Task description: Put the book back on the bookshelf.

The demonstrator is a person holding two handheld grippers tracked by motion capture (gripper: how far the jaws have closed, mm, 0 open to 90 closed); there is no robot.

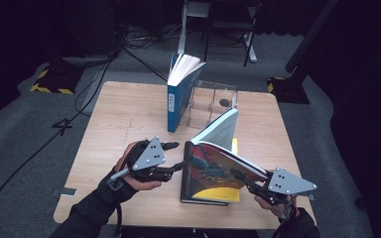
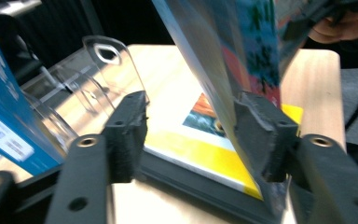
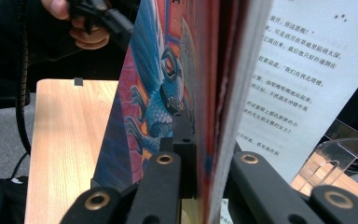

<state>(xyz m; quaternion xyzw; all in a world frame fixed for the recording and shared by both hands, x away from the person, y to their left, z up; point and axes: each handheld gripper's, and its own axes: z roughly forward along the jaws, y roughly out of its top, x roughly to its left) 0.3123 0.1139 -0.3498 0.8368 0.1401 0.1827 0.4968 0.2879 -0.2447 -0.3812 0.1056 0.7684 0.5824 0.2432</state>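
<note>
A book with a colourful illustrated cover [image 1: 213, 166] stands on edge, partly fanned, over a yellow book [image 1: 223, 194] lying flat near the table's front. My right gripper [image 1: 239, 176] is shut on its cover and a block of pages; in the right gripper view the jaws [image 3: 209, 158] clamp them, with a printed page [image 3: 303, 70] fanned out to the right. My left gripper [image 1: 177, 156] is at the book's left edge, jaws open. In the left gripper view [image 2: 191, 135] the cover [image 2: 256, 51] rests against the right pad, and the left pad stands apart from it.
A blue book [image 1: 178, 96] stands upright at the back of the wooden table [image 1: 124, 119], leaning on a clear acrylic book holder [image 1: 213, 101]. Cables and stand legs lie on the floor beyond the far edge.
</note>
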